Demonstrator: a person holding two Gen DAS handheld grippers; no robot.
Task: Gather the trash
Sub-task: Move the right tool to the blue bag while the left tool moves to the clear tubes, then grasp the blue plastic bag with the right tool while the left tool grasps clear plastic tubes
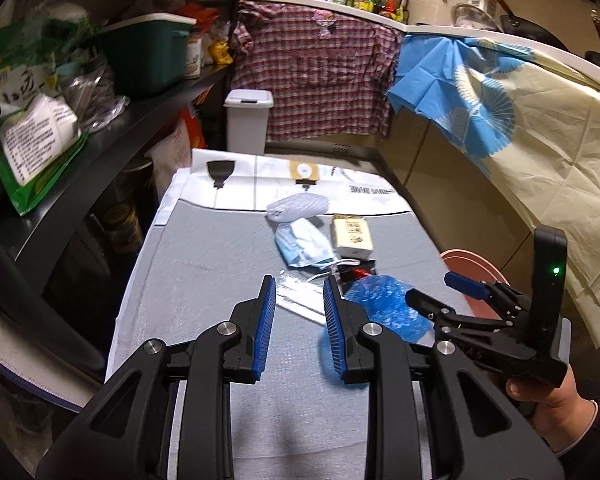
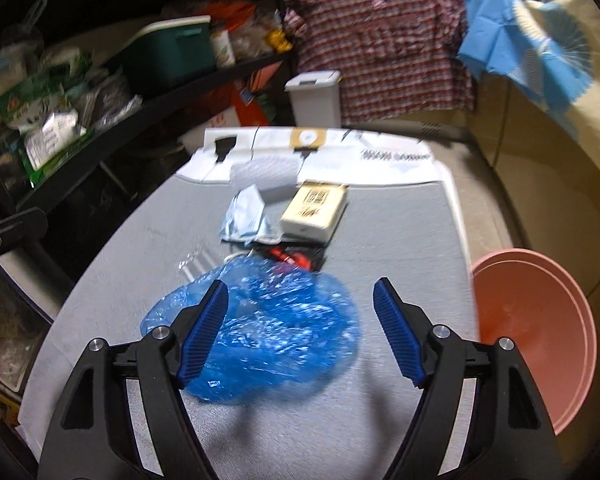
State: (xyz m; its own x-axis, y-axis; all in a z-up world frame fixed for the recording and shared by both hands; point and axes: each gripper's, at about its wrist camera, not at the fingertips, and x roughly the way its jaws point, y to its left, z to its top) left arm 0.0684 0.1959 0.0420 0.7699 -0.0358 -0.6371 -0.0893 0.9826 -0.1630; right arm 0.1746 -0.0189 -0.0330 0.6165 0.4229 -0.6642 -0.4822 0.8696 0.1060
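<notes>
Left wrist view: the left gripper (image 1: 299,296) fills the lower centre, jaws narrow with nothing between them. Just right of it lies a crumpled blue bag (image 1: 384,304) (thin, glossy plastic) on the grey mat (image 1: 204,264). The right gripper (image 1: 440,288) sits at lower right.

Right wrist view: the bag (image 2: 276,320) spreads across the centre, translucent and wrinkled. The right gripper (image 2: 300,308) stands wide, empty. A pink basin (image 2: 540,320) is at the right edge.

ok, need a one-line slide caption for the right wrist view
Right gripper, jaws wide open, poised over blue plastic bag on grey table.
</notes>
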